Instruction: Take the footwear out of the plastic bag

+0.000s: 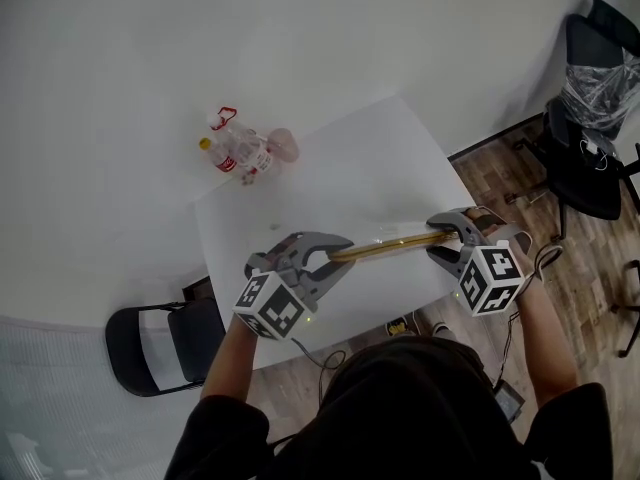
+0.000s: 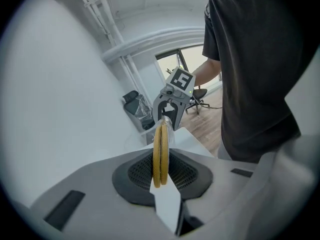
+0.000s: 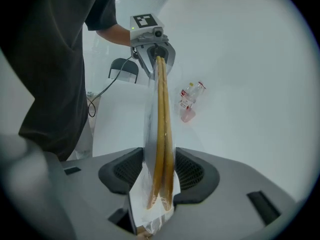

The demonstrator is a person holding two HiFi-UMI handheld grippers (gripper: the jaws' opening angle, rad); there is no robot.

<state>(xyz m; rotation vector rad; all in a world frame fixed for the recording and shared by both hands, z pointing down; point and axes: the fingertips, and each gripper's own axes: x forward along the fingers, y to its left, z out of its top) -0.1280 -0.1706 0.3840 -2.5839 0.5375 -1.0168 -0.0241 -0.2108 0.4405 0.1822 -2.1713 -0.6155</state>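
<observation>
White tabletop (image 1: 340, 183), plain and bare over most of its surface, seen from steeply above. At about 10 o'clock from its middle, close to the far left corner, a small huddle of clear plastic bottles (image 1: 243, 153) with red labels, touching one another. Yellow cap (image 1: 205, 144) at the huddle's 9 o'clock end, red loop (image 1: 226, 115) at its 11 o'clock edge, pale pink piece (image 1: 286, 145) at its 3 o'clock side. Upright or lying, not clear.

Bright even diffuse light, faint shadows, fisheye bend, dark vignetted corners in gripper views
</observation>
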